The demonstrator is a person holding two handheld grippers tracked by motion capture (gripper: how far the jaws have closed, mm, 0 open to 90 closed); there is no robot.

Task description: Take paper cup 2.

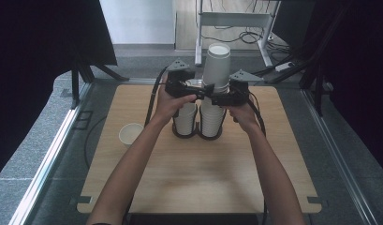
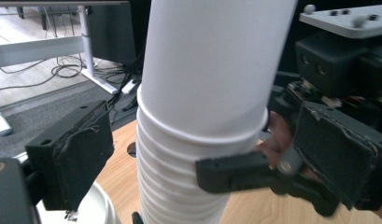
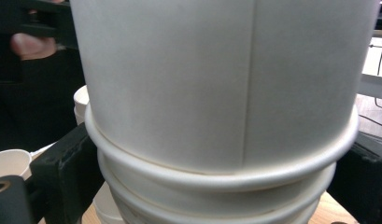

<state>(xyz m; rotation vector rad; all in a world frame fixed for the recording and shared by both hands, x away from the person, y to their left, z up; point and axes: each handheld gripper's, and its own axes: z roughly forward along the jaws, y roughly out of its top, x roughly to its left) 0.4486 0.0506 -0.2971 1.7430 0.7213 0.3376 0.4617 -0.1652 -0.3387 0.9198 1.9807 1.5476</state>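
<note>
Work in hand: pulling paper cups off a nested stack held in a black double-ring holder at the centre of the wooden surface.

Tall cup stack stands in the holder's 3 o'clock ring, long axis upright; top cup sits raised, most of its wall proud of the rims below. Shorter cup stack fills the 9 o'clock ring. Single loose cup rests open end up on the surface at 9 o'clock of the holder, well apart.

Left tongs: released. Foam-faced pads stand clear of the tall stack on either side, stack between them but not pressed. Position in high view: 9 o'clock of the stack, at the height of the top cup's lower half.

Right tongs: jaws flank the stack just under the top cup's rim, at 3 o'clock of it in high view. Pads close against the rolled rims; pad contact not visible, so clenched or released cannot be told.

Key relation: top cup lies directly between both tongs, axis vertical, both hands equally near. Judgement: any lift must run straight up along that axis.

Materials: cups white, matt paper with rolled lips and a faint side seam; tapered. Pads black, rough, worn at edges. Surface pale wood grain.
</note>
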